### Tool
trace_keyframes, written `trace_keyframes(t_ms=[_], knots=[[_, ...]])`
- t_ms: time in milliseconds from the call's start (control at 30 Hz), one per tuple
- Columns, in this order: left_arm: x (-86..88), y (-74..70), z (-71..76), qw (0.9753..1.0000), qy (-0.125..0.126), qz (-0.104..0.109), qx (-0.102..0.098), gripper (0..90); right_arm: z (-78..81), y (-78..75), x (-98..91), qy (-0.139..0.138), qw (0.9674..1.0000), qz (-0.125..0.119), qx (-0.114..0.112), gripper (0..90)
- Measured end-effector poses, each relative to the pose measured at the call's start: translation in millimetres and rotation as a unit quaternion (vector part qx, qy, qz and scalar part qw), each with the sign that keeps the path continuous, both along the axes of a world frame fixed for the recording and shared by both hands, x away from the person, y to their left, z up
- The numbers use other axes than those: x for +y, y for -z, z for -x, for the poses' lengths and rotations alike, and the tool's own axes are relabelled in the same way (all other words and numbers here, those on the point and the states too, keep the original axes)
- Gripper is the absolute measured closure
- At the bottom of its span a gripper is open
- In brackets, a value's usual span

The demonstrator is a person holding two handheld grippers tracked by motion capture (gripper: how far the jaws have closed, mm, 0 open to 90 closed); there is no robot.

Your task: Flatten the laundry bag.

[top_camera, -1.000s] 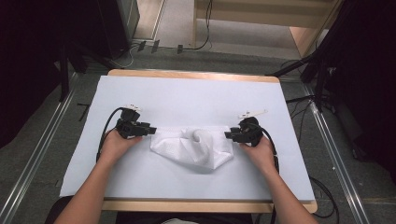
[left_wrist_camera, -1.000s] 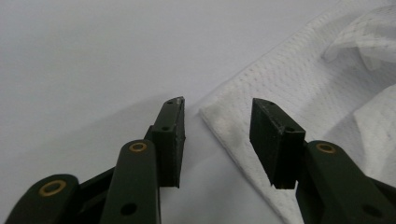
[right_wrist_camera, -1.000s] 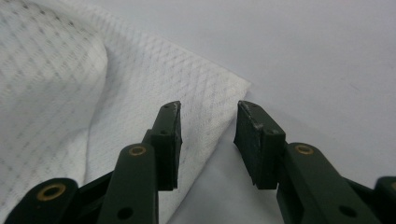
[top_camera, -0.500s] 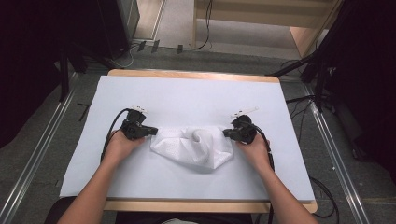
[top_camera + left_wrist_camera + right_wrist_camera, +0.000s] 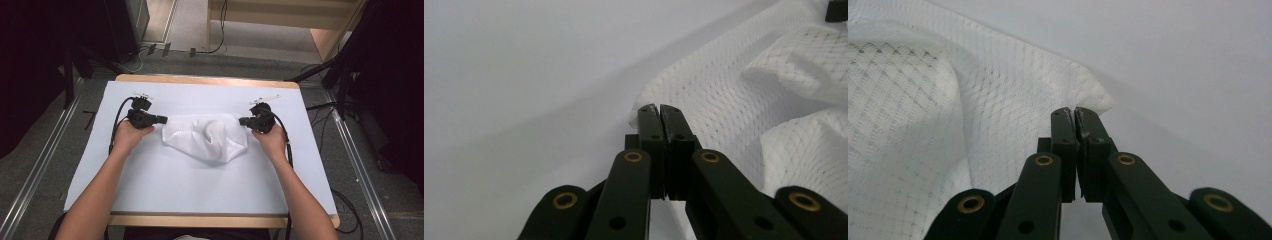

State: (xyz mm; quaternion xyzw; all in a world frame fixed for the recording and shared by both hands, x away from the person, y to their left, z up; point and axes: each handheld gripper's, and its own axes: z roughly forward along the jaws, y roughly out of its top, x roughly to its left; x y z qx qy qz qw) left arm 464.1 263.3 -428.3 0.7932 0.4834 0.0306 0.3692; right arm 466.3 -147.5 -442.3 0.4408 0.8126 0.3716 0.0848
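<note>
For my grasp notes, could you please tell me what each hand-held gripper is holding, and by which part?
Both hold the white mesh cloth: the left hand-held gripper is shut on its left corner, the right hand-held gripper on its right corner.

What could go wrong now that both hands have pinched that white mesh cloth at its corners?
Each gripper, left gripper and right gripper, pinches only a thin corner of the mesh cloth, so a corner might slip free when pulled. The middle is bunched in folds; lifting may leave it creased or snag the open weave.
</note>
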Motion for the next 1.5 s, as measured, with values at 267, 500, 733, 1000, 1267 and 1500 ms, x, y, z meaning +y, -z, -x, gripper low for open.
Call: trace_keyframes(t_ms=[267,500,733,1000,1267,1500], knots=[[-4.3,7.3,-32.4,0.9998,-0.014,-0.010,0.009,88.6,-24.4,5.1,0.4,0.022,0.9997,-0.007,-0.008,88.8],[-3.3,0.8,-29.2,0.9998,-0.013,-0.008,0.010,67.3,-24.8,6.9,-2.8,0.036,0.9993,0.001,-0.005,72.1],[-7.2,-23.0,0.1,0.9999,0.011,0.002,-0.008,68.0,-0.8,-21.6,-2.3,0.015,0.9992,-0.031,-0.019,86.0],[-8.3,-18.8,29.1,0.9998,0.017,0.011,-0.010,67.8,16.1,-25.9,29.0,-0.033,0.9985,-0.043,-0.013,90.0],[0.5,-11.8,38.6,0.9998,0.017,0.013,-0.005,59.1,21.3,-21.9,52.0,-0.068,0.9963,-0.053,0.003,90.0],[1.8,-11.9,41.6,0.9997,0.020,0.009,-0.012,54.2,36.4,-19.9,65.4,-0.099,0.9935,-0.056,0.007,90.0]])
